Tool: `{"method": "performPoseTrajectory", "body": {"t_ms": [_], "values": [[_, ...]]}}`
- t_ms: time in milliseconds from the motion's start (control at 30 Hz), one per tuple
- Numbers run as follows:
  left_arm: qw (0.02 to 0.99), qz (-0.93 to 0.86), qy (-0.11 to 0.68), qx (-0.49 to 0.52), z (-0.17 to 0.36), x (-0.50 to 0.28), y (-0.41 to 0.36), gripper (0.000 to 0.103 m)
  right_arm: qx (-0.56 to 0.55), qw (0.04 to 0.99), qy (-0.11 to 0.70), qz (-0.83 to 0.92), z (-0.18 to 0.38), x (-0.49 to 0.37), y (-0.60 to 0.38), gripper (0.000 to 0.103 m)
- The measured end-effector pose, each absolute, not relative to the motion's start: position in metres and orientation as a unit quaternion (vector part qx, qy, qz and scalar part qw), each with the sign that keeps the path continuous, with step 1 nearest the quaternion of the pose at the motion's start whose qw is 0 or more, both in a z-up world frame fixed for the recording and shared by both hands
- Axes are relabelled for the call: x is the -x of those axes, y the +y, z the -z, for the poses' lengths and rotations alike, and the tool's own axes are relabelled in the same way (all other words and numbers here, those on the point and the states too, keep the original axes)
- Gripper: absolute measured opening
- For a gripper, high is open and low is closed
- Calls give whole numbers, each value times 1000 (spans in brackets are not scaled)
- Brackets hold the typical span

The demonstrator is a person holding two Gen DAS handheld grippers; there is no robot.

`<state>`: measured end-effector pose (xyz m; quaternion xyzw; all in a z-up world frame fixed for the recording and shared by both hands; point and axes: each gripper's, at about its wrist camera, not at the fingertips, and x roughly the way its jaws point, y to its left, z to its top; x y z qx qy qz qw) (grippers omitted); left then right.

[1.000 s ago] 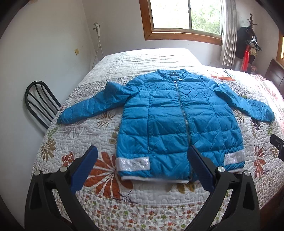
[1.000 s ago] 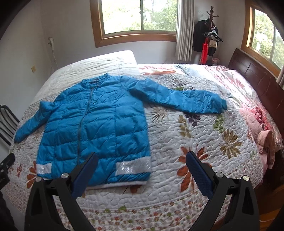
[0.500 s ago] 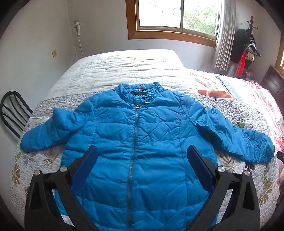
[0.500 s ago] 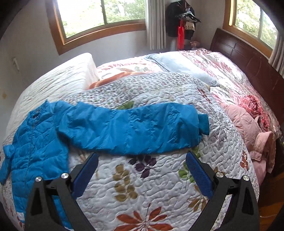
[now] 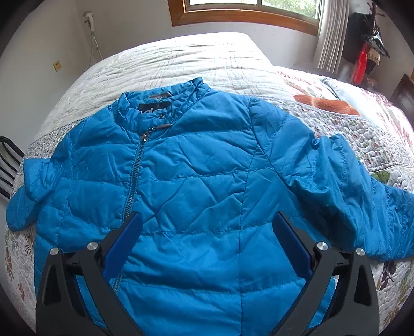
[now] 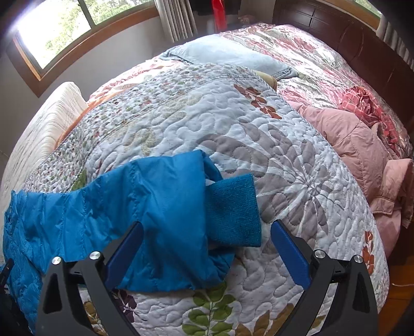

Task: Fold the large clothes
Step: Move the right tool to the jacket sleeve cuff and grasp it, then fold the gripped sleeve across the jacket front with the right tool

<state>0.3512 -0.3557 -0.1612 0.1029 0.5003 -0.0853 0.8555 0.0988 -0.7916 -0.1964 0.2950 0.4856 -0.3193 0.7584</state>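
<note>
Evidently right gripper (image 6: 207, 240) hovered over puffer jacket's sleeve (image 6: 160, 206), fingers apart; left gripper (image 5: 207, 240) above jacket (image 5: 196, 181), likewise apart. Best pinch near knit cuff (image 6: 233, 212), both layers, then carry across chest.

Floral quilt (image 6: 258, 144) covers bed before me. Pink duvet (image 6: 357, 139) bunched at 3 o'clock, pale blue pillow (image 6: 233, 55) at 12. Window (image 5: 248, 10) at 12, black chair (image 5: 7, 165) at 9.
</note>
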Motion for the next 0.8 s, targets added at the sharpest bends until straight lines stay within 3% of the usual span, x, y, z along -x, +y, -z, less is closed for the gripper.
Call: {"method": "performPoseTrajectory", "body": {"t_ms": [233,500,800], "values": [[829,82,544,-96,196,-369,-352,98,-345,746,493,288,222,-106,-805,85],[829,104,543,-87,209,-370,-344,99,-356,765,468,262,208,-110,-797,36],[825,119,546,-82,205,-370,-337,98,-349,838,392,147,141,-144,-742,33]]}}
